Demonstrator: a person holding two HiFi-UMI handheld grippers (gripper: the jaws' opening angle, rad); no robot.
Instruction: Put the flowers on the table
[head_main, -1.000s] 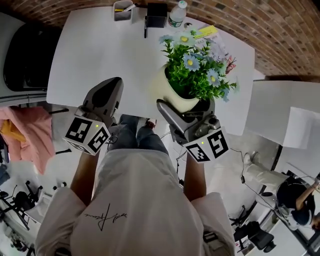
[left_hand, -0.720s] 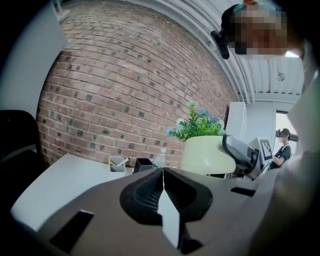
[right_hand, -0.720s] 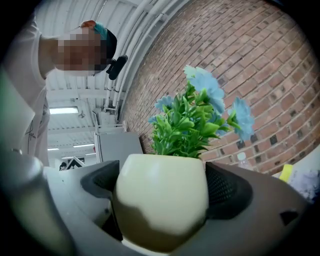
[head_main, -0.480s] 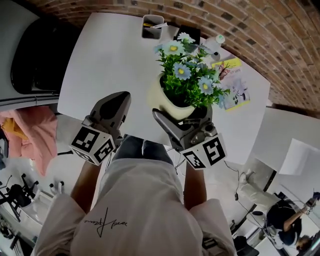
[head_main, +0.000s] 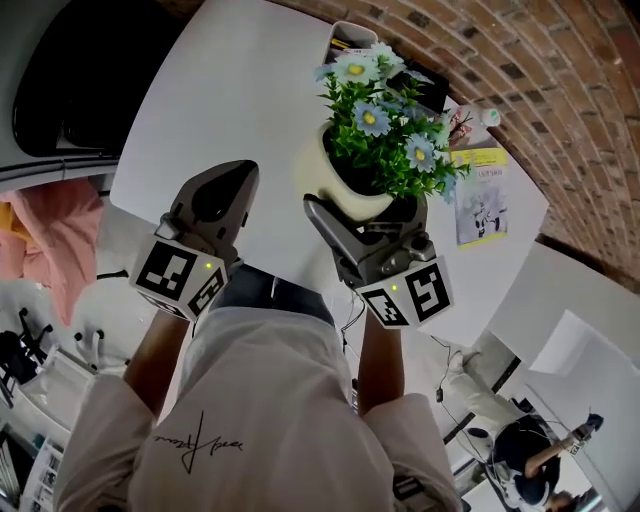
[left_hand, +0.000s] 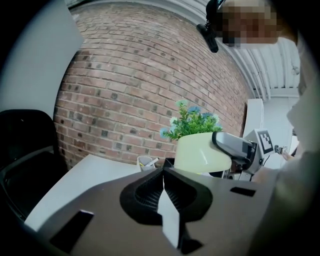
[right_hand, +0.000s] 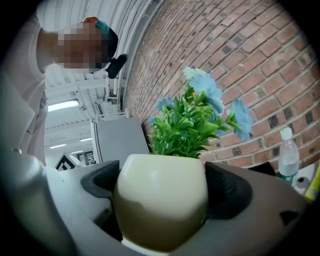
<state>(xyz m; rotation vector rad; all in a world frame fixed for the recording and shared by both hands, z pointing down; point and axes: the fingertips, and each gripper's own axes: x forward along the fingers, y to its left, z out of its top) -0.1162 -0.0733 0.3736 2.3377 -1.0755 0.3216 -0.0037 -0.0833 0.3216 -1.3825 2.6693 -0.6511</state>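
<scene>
Gripping the cream round pot of blue flowers (head_main: 338, 178) by its sides in the right gripper (head_main: 368, 215), holding it upright over the white table (head_main: 230, 90) for a level set-down, and carrying the left gripper (head_main: 222, 180) pinched together, empty, clear alongside.

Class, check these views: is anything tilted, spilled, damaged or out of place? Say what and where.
Nothing stands out. The round cream pot of blue flowers sits upright and intact between the right gripper's jaws, by the white table, with no spill visible. The left gripper is shut and empty.
</scene>
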